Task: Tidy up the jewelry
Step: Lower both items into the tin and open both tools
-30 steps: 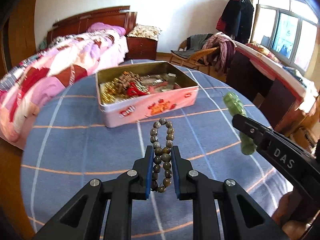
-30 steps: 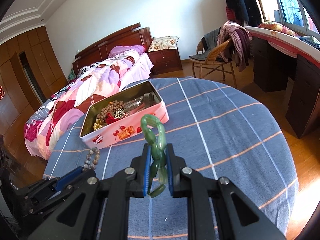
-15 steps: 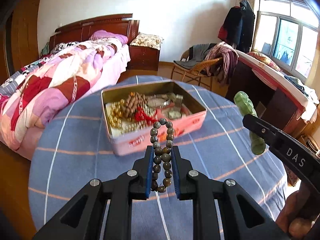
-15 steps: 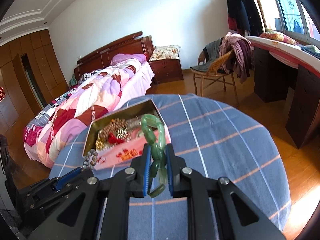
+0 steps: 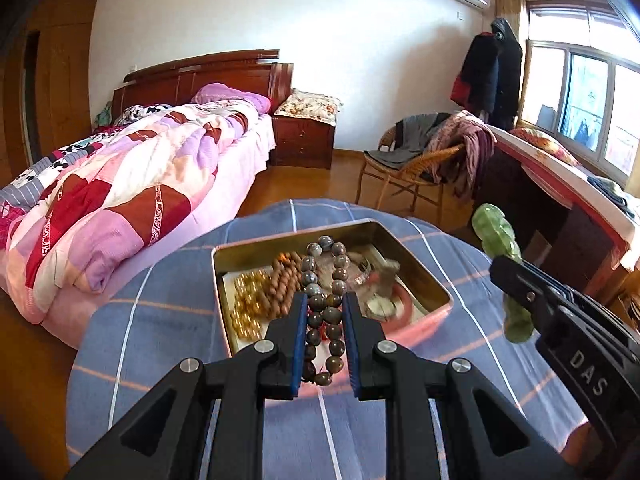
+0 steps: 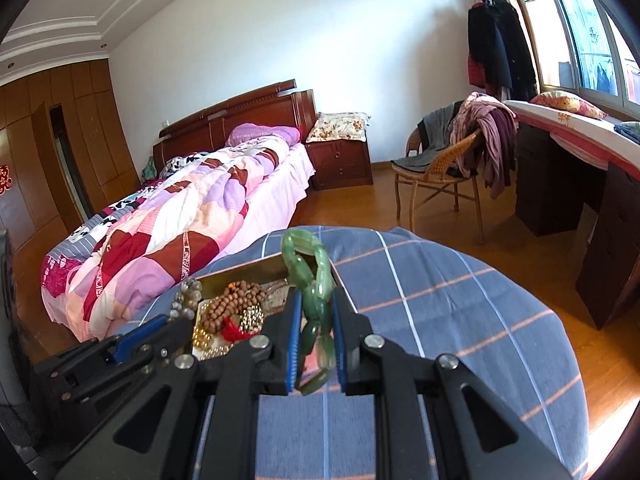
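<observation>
Tin (image 5: 424, 280) part-filled with jewelry; bead bracelet (image 5: 324, 304) gripped in left tongs (image 5: 324, 340), jade bracelet (image 6: 314, 300) in right tongs (image 6: 316, 344), both undeposited.

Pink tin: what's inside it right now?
The pink tin holds gold beads, brown wooden beads, a red tassel, silvery pieces. The dark bead bracelet covers its middle.

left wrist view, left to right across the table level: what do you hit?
Gold bead strand → brown bead strand → dark bead bracelet in the left gripper → green bracelet in the right gripper.
</observation>
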`<state>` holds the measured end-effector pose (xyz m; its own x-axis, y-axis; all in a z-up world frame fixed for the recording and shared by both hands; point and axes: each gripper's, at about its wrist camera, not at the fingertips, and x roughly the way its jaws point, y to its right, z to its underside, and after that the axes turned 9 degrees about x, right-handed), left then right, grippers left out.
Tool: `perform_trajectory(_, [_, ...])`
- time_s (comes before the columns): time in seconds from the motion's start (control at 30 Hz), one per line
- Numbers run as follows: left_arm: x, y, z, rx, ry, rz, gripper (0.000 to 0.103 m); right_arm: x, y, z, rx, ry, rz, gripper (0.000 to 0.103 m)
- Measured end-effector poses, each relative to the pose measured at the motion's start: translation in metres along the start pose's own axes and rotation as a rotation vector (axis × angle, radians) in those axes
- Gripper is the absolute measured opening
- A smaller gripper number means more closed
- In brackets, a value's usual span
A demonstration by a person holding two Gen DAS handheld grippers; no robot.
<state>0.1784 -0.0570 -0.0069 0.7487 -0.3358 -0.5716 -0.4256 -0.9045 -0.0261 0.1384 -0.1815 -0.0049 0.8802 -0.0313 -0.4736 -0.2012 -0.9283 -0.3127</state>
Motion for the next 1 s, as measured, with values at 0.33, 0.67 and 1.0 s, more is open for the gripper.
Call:
perform_trajectory(0.33, [0.051,-0.014,-0.012,-0.016,-0.007,-0.101,0.017,0.064,-0.017,-0.011,-0.050,-0.008,0.034,0.018])
perform_trajectory(0.67, [0.079,-0.012,0.006,0.013,-0.093,-0.154,0.017,0.103,-0.004,0.001,-0.030,-0.137,-0.021,0.018])
perform_trajectory(1.0, [0.081,-0.013,0.008,0.024,-0.096,-0.212,0.068,0.068,0.014,-0.008,0.071,0.006,-0.065,0.091])
